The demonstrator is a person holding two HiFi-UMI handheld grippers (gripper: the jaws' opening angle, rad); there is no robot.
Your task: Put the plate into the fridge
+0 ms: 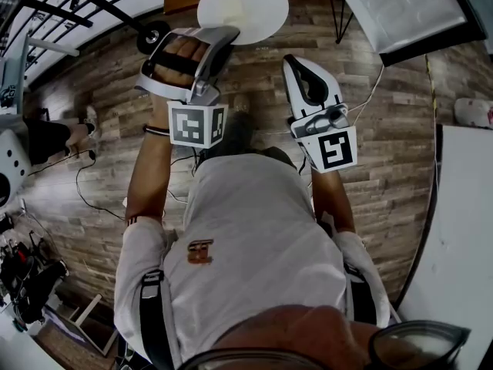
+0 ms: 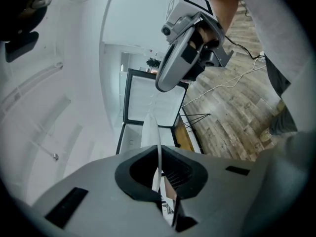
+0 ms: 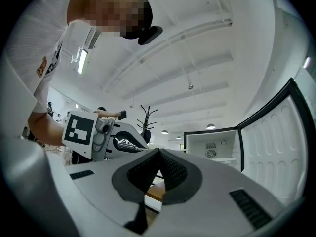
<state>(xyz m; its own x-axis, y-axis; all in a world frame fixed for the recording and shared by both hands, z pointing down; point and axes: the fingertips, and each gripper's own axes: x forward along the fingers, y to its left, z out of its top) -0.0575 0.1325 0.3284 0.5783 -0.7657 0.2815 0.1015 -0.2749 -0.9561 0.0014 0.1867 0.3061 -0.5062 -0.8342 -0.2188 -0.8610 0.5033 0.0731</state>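
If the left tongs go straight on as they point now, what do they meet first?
Probably the open black-framed white fridge, straight ahead; the round white plate in the left tongs would arrive first. Depth is unclear.

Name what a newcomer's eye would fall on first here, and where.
The white plate, clamped by its rim in the left gripper, is held out over the wooden floor. Ahead stands the fridge with its door open. The right gripper, alongside, is shut and empty.
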